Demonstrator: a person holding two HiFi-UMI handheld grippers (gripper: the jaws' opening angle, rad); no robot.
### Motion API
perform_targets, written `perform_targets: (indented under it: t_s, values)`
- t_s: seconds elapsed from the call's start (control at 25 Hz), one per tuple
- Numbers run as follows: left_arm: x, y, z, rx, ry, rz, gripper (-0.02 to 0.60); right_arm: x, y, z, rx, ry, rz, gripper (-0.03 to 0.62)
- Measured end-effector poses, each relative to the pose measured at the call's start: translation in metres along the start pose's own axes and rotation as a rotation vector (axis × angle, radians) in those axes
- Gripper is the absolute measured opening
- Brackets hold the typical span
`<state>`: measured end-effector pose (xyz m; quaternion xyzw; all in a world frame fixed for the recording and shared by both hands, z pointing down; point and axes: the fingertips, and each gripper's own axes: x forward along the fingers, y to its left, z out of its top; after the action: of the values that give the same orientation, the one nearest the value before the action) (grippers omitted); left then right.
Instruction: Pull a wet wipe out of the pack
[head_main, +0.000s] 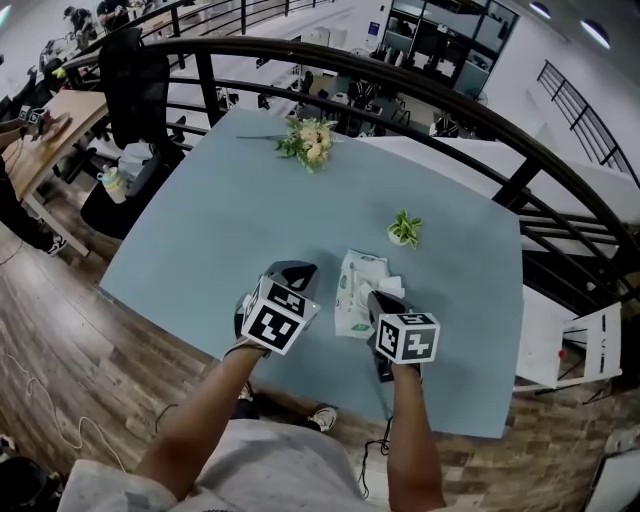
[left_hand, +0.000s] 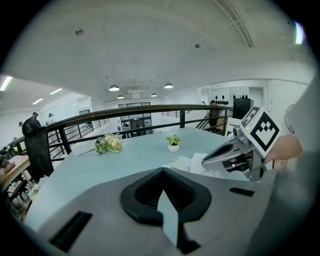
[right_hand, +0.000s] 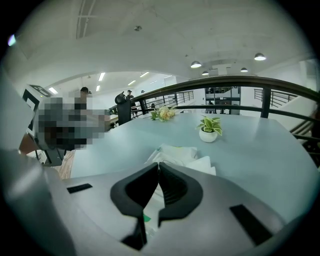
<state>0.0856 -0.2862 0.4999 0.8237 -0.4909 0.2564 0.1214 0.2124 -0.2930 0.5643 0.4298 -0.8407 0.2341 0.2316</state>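
Note:
The white wet wipe pack (head_main: 352, 295) with green print lies flat near the front edge of the blue-grey table (head_main: 230, 230). A crumpled white wipe (head_main: 391, 287) sticks up from its right side. My right gripper (head_main: 383, 300) hangs over that side, its jaws shut with the tips meeting on the near fold of the wipe (right_hand: 202, 164); the pack (right_hand: 175, 150) shows just beyond. My left gripper (head_main: 298, 270) hovers to the left of the pack, shut on nothing. In the left gripper view its jaws (left_hand: 162, 172) meet, and the right gripper (left_hand: 206, 161) sits at the wipe.
A small potted plant (head_main: 404, 229) stands behind the pack and a bunch of flowers (head_main: 310, 142) lies at the table's far edge. A black railing (head_main: 420, 85) curves round the table. A black chair (head_main: 135, 80) stands to the left.

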Motion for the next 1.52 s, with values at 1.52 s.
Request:
perform_targets:
  t_s: [1.52]
  values:
    - [-0.011,0.02,0.024,-0.015,-0.056,-0.012,-0.008,-0.028,0.004,0.036,0.031,-0.102,-0.103,0.006]
